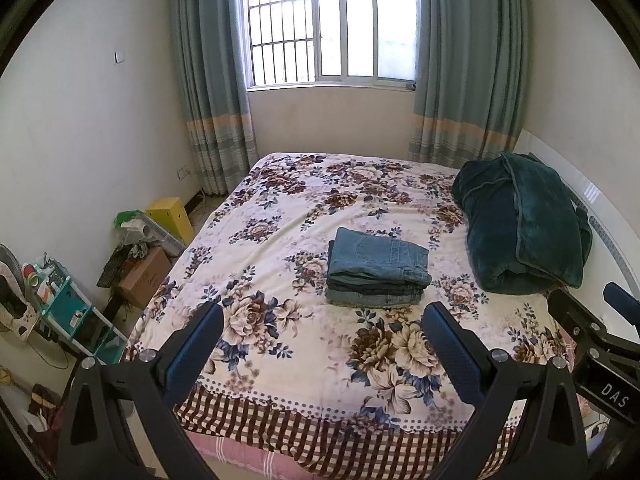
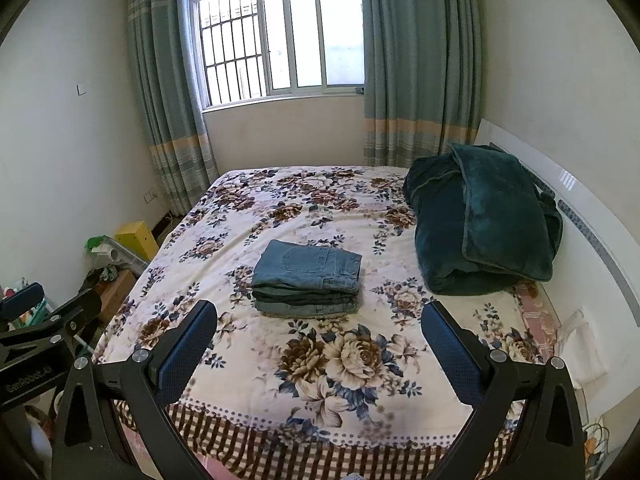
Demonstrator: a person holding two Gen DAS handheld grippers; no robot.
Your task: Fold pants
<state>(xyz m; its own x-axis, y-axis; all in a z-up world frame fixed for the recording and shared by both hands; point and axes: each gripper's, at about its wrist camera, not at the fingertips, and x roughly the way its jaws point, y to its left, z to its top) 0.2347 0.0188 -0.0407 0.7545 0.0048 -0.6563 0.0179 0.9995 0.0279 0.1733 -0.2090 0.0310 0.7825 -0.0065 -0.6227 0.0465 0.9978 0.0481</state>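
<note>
Denim pants (image 1: pixel 376 272) folded (on bed (image 1: pixel 280 208)) | left gripper (image 1: pixel 322 340) wide, right gripper (image 2: pixel 318 340) wide | "DAS"

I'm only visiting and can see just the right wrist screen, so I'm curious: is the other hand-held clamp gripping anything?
Observer: No. In the left wrist view the left gripper is open, fingers wide apart above the floral bedspread, with nothing between them.
Operator: What's on the floor left of the bed? That clamp blocks my view.
Observer: A teal shelf unit crammed with small items stands against the wall.
</note>
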